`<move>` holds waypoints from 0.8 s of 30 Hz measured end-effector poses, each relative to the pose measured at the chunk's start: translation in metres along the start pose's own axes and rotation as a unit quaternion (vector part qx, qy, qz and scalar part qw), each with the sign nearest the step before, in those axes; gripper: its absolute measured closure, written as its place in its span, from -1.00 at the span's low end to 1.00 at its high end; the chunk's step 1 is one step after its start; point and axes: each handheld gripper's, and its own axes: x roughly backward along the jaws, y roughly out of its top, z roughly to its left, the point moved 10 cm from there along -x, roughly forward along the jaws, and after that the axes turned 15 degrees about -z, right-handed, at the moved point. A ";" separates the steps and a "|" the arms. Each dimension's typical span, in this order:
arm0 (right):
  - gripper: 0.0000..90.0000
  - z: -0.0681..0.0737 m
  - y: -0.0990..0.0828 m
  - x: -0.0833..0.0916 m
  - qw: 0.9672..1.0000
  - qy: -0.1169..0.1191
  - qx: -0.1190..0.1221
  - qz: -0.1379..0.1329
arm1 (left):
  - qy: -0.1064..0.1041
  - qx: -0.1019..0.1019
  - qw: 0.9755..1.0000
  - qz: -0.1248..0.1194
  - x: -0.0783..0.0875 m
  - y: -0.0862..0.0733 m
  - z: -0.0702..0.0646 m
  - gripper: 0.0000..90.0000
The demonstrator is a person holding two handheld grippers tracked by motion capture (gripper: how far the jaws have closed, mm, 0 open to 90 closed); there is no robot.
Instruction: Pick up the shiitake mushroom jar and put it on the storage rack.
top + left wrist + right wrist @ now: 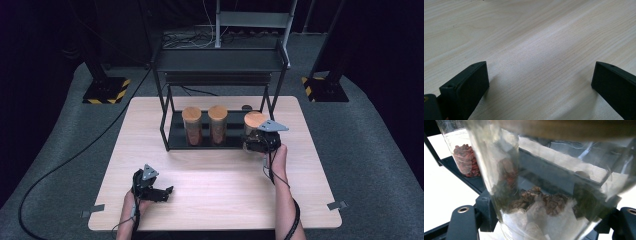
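While clamped on the glass jar (544, 195), right gripper (261, 141) level at the rack (172, 140).

You'll find no readable text, label, brand or number on anything here; the jars and table carry no lettering.

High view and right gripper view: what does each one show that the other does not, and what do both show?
The high view alone shows the whole wooden table, the black rack, the left gripper open over the table, and three jars with wooden lids. The right gripper view alone shows the held glass jar's brown lumpy contents, and red pieces in a neighbouring jar. Both show the right gripper shut on that jar.
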 end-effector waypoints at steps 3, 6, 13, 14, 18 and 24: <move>-0.45 0.000 0.001 -0.002 1.000 0.000 0.000 0.000 | 0.000 0.000 1.000 0.000 0.000 0.000 0.000 -0.99; -0.45 0.000 0.001 -0.004 1.000 0.001 0.001 0.000 | 0.000 0.000 1.000 0.000 0.000 0.000 0.000 -0.99; -0.45 -0.001 0.001 -0.008 1.000 -0.003 -0.002 0.000 | 0.000 -0.001 1.000 0.000 0.000 0.000 0.000 -0.98; -0.45 -0.001 0.001 -0.009 1.000 -0.003 0.000 0.001 | -0.001 -0.001 1.000 0.000 0.000 0.000 0.000 -0.99; -0.45 -0.002 0.000 -0.012 1.000 -0.005 -0.002 0.002 | -0.001 0.000 1.000 0.000 0.000 0.000 0.000 -0.98; -0.45 -0.002 0.000 -0.017 1.000 -0.007 -0.002 0.003 | -0.001 -0.001 1.000 0.000 0.000 0.000 0.000 -0.99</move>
